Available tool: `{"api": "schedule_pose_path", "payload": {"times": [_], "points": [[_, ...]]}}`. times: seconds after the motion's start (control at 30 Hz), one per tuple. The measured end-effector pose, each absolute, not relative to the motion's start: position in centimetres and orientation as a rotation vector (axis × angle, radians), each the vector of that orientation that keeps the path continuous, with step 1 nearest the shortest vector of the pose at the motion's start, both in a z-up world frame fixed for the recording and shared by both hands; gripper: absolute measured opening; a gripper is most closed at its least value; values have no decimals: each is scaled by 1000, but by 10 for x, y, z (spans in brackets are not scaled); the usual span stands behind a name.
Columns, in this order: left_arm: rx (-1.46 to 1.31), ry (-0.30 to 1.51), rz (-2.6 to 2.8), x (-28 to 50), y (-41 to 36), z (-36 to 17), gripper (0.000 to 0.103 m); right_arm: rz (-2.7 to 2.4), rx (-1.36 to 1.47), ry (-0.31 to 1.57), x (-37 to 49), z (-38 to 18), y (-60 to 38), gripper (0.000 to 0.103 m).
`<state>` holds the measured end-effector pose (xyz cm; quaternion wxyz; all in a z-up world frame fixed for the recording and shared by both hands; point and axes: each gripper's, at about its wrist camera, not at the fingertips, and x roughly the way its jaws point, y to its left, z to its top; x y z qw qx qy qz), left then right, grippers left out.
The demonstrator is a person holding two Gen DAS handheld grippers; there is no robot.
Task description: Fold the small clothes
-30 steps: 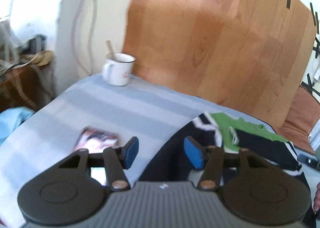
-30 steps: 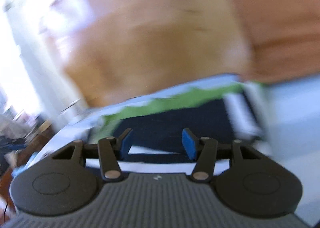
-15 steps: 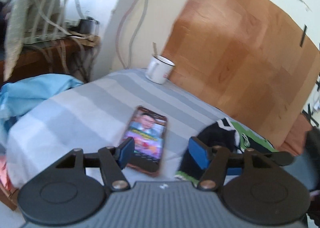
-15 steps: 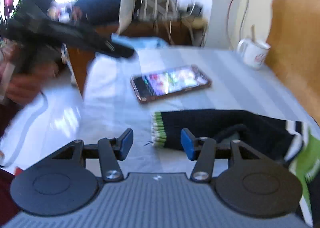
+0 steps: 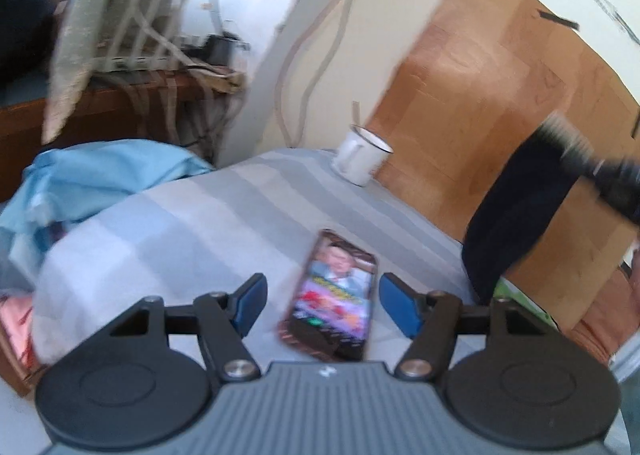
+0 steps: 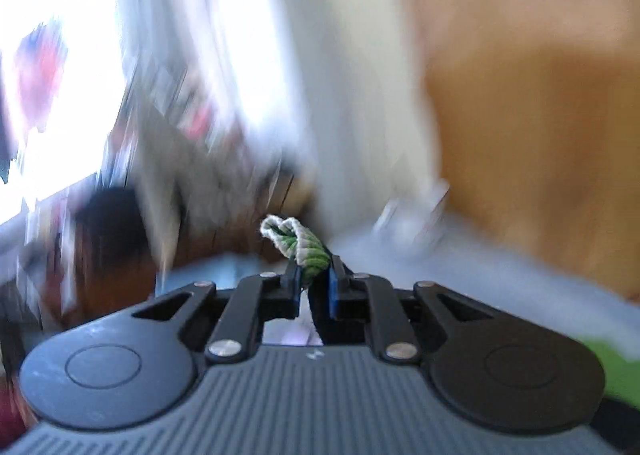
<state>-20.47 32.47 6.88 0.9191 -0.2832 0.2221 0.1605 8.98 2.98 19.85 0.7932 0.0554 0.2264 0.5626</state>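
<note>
R gripper (image 6: 313, 282) has just been closing; its blue-padded jaws now pinch the green-and-white ribbed cuff (image 6: 302, 241) of a dark knit garment (image 5: 516, 211), cuff poking up between the pads. Background in the right wrist view is all motion smear. From the left wrist view, the R gripper shows as a dark blur at the right edge, raised above the bed, w/ the garment hanging down from it, lower end reaching the bed's right edge by a green patch of fabric (image 5: 516, 293).

L gripper (image 5: 320, 303) points shallowly downward over the striped grey-blue bedspread (image 5: 180, 239), jaws apart, nothing between the pads; they have just been opening a bit. A lit smartphone w/ brown case (image 5: 334, 295) lies flat on the bedspread just ahead, framed between the fingers, not touched. White enamel mug (image 5: 362, 159) stands at the far edge by the wooden panel (image 5: 500, 95). Crumpled light-blue cloth (image 5: 100, 175) at the left edge.
</note>
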Motion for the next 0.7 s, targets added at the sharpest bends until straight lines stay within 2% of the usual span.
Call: {"api": "schedule_pose_path", "payload": {"times": [0.1,0.17,0.23,0.33,0.47,0.6,0.7], "points": [[-551,464,266,-174,309,79,64,1035,269,405,131,221,-43,16],[-529,472,212,-145,294,88,69,959,320,403,152,216,-90,16],[-498,483,142,-108,275,96,73,892,360,430,169,197,-135,16],[-465,518,38,-46,243,102,73,801,414,481,185,155,-193,16],[-382,596,-72,44,190,89,77,712,516,525,186,95,-251,16],[-318,747,-77,122,143,53,77,623,542,545,178,53,-291,16],[-264,817,-53,151,117,30,70,542,557,584,177,26,-309,18]]}}
